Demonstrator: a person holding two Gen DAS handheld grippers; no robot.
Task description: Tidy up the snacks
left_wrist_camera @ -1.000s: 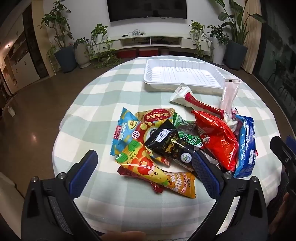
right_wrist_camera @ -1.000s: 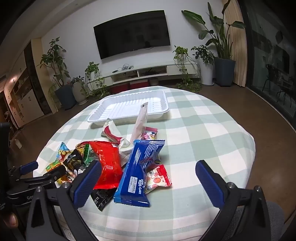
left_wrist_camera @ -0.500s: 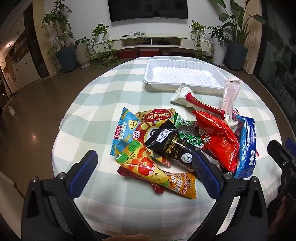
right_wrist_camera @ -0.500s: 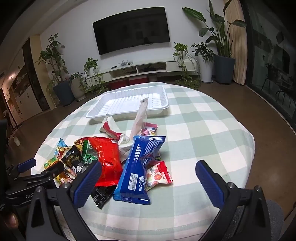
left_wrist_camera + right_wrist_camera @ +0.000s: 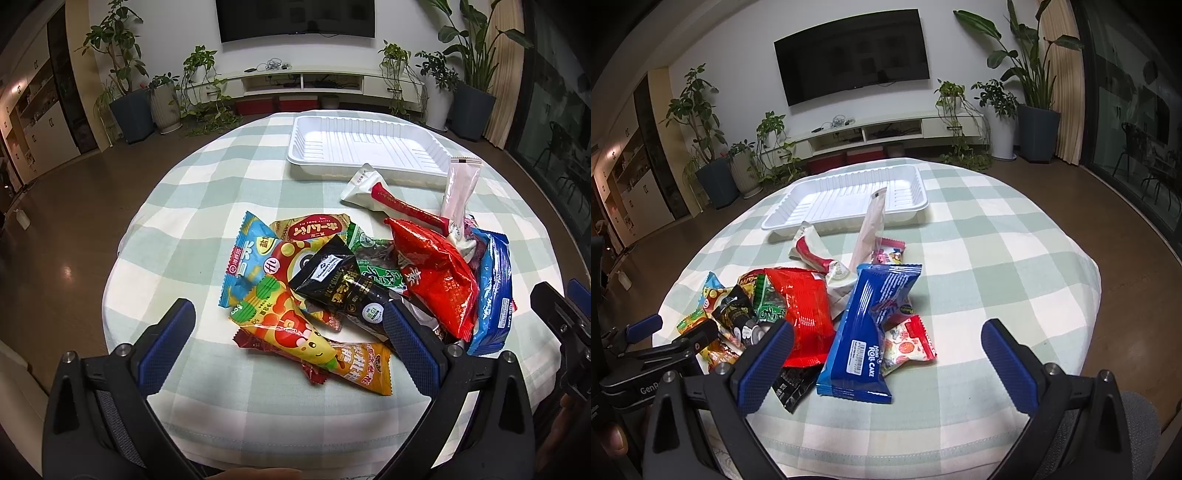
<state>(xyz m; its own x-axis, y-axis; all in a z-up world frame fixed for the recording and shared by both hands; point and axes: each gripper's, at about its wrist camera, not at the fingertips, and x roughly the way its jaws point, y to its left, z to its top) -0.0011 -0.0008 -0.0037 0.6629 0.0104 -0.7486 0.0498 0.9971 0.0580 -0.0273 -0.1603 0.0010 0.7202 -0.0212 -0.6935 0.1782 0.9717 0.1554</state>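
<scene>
Your left gripper is spread wide and holds nothing, hovering over the near edge of the table above the orange cartoon packet. Your right gripper is just as wide and empty, above the blue roll cake packet, whose long axis runs from the near edge toward the white tray at the far edge. The snacks lie heaped mid-table, well short of the tray; the red bag lies beside the blue packet.
</scene>
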